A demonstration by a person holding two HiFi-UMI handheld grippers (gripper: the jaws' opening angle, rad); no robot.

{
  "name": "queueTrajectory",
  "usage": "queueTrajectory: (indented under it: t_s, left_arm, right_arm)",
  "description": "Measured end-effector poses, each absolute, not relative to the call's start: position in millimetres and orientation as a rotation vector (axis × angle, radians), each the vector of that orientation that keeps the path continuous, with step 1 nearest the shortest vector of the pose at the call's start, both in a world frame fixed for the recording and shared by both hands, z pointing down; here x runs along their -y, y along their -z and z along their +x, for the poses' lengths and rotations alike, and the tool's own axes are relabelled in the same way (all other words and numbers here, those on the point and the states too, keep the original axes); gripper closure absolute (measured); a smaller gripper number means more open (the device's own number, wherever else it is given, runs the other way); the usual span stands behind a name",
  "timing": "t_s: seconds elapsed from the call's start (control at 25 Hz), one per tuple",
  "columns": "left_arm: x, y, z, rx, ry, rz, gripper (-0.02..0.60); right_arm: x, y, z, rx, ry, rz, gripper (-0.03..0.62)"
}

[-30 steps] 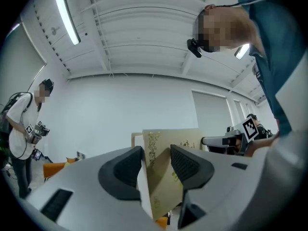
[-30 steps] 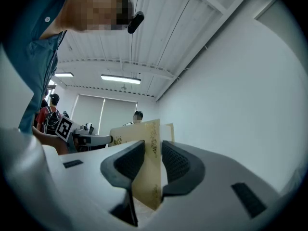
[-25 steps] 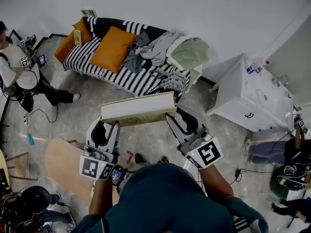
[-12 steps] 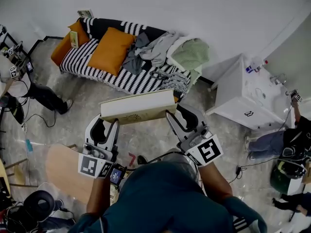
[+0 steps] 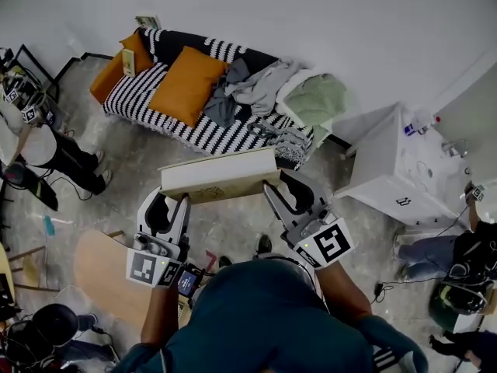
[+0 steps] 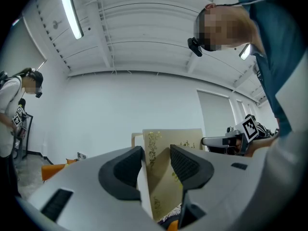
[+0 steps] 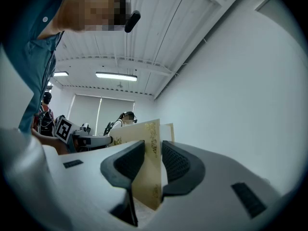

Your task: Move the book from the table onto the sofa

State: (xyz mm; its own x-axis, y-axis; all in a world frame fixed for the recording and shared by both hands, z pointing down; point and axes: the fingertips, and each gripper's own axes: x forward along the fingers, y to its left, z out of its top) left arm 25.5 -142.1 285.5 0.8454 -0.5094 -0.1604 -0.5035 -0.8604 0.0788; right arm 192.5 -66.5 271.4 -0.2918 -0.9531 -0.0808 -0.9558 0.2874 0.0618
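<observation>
While the book (image 5: 219, 176) hangs in the air over bare floor, well short of the sofa (image 5: 133, 99), it's clamped at both ends. The left tool (image 5: 175, 200) is closed on its left part and the right tool (image 5: 283, 185) on its right part, w/ pads pressing the cover on each side in both gripper views. The book is held on edge, long axis running L-R btwn the tools, approx parallel w/ the sofa's front.

The sofa lies ahead past the book, a bit to the left in the head view. Its free striped seat is on the left half, by the orange cushion (image 5: 186, 84). The right half is under a clothes pile (image 5: 268, 92), so the left tool is nearer the open spot. My read: carry fwd and left, keeping the axis as is.
</observation>
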Motion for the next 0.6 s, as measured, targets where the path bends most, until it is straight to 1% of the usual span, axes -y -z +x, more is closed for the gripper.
queueTrajectory:
  t_s: [0.28, 0.4, 0.6]
  left_arm:
    - [155.4, -284.8, 71.8, 0.844, 0.288, 2.974, 0.402]
    - [159.3, -291.9, 85.8, 0.878, 0.242, 2.97, 0.402]
    - [159.9, -290.9, 107.5, 0.926, 0.245, 2.972, 0.402]
  right_arm:
    - [86.0, -272.6, 239.4, -2.517, -0.145, -1.822, 0.47]
    - [90.5, -273.7, 256.0, -2.53, -0.151, -1.802, 0.47]
    - [93.0, -275.6, 278.7, -2.548, -0.142, -1.76, 0.47]
